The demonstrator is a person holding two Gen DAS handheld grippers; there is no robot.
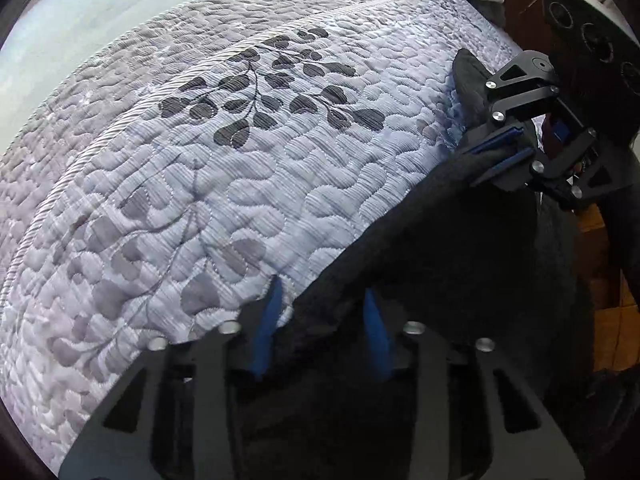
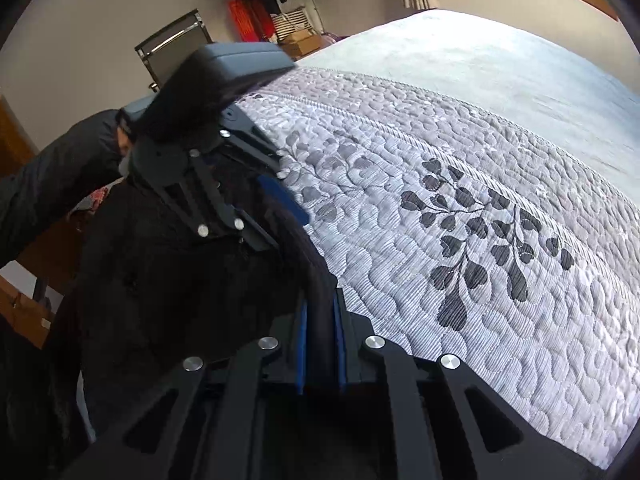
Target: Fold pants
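Gripping the pants edge with both grippers, ready to carry it over the mattress

Holding state first: right gripper [image 2: 322, 332] has its blue pads pressed together on a thick dark band of the pants [image 2: 192, 280], probably the waistband, though the fabric is too black to read seams. Left gripper [image 1: 320, 312] has the pants edge between its fingers [image 1: 266, 320]; the pads sit either side of the cloth with some gap visible in its own view, so a firm pinch is likely but I cannot confirm it from that angle. The right wrist view shows only one blue pad of the left gripper against the cloth.

Pants location: bunched at the near edge of the quilted mattress [image 1: 248, 184], most of the cloth hanging off the side toward the person's dark sleeve [image 2: 56, 176], only the pinched edge raised over the bed.

Doing this step well, as a judgement:
- confirm the left pinch bites through the full edge before lifting, or that side will slip
- keep both grippers level and apart so the edge between them stays taut, no sag
- lift enough that the hanging legs clear the mattress side, then lay flat onto the leaf-print area [image 2: 480, 236]
- avoid twisting wrists, which would roll the edge
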